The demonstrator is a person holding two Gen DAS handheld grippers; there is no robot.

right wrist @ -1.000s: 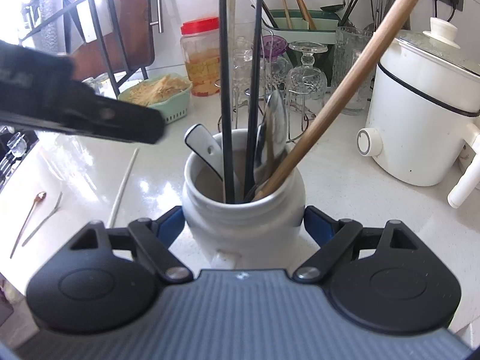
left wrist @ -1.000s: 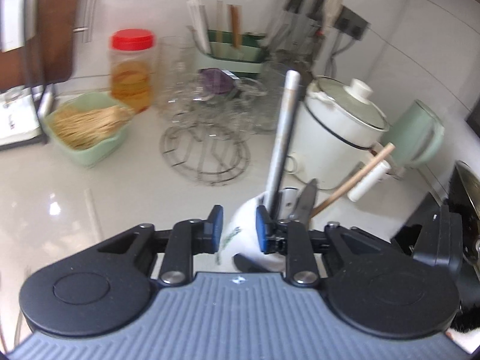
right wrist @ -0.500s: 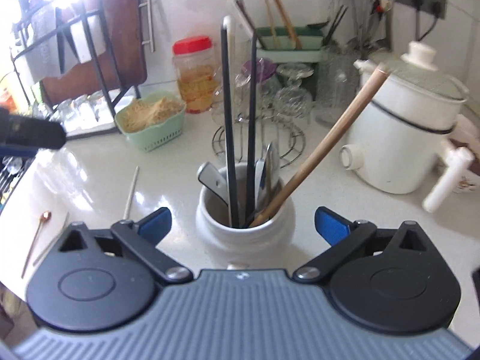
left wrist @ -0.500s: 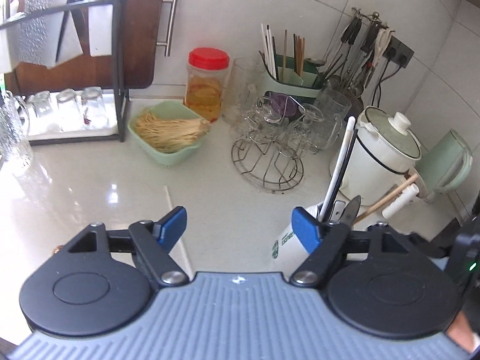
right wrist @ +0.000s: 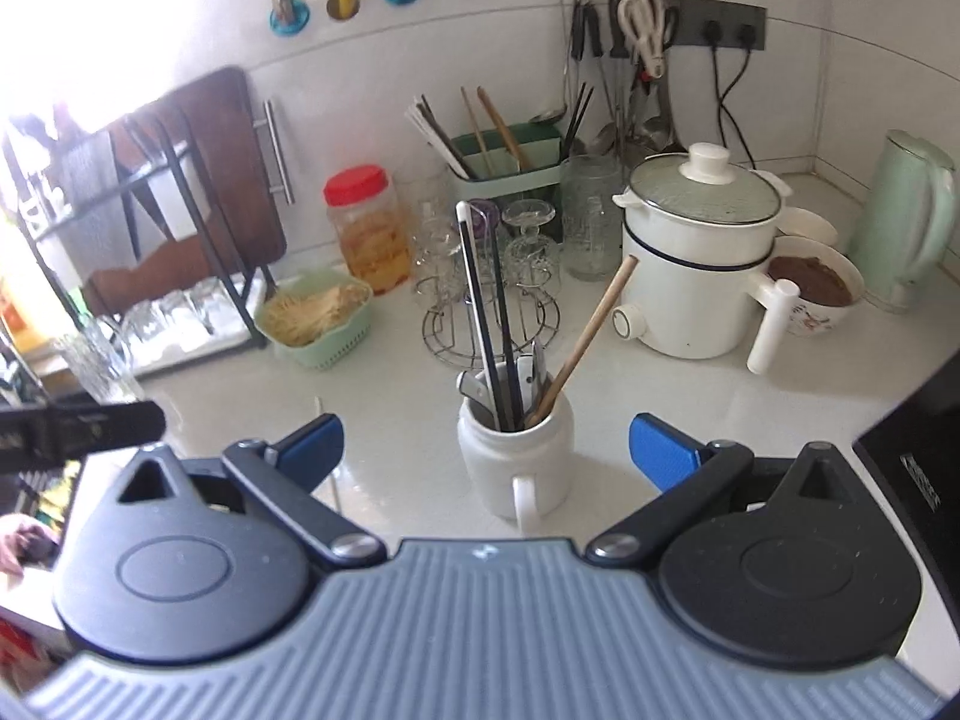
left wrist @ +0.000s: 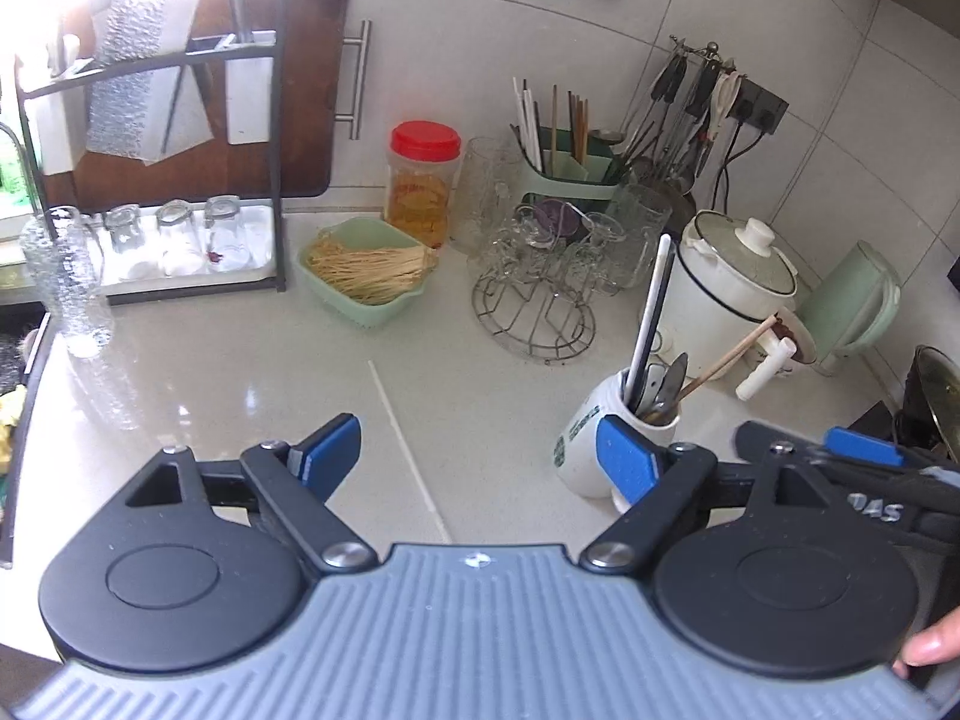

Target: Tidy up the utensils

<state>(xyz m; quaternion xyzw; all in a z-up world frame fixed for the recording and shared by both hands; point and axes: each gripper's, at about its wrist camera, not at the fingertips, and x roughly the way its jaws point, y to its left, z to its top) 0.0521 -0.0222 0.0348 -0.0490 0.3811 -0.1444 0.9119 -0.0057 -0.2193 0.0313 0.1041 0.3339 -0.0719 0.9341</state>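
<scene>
The left gripper [left wrist: 477, 459] hung above the counter [left wrist: 252, 396] with its blue pads spread wide and nothing between them; its jaws had just been opening. A single white chopstick [left wrist: 408, 450] lay on the bare counter under that gap. The right gripper [right wrist: 486, 441] was likewise spread as far as it went, its jaws also having just opened, and it held nothing. The white mug [right wrist: 516, 462] stood upright on the counter beyond the gap between its pads, touching neither, with its handle turned toward the camera. Out of the mug stuck two long dark chopsticks [right wrist: 501, 330], a white one, a wooden stick [right wrist: 591, 330] leaning to the right, and some metal cutlery I could not tell apart. Behind the mug sat a wire rack [right wrist: 492, 324] with glasses on it. To its right stood a white cooking pot [right wrist: 699, 264] with a lid, then a bowl of something brown [right wrist: 810, 288] and a pale green kettle [right wrist: 906, 216]. To the left were a green basket of noodles [right wrist: 318, 318] and a red-lidded jar [right wrist: 366, 228]. Against the wall a green holder [right wrist: 510, 165] held more chopsticks. In the left wrist view, a fingertip [left wrist: 930, 648] showed at the lower right edge.
</scene>
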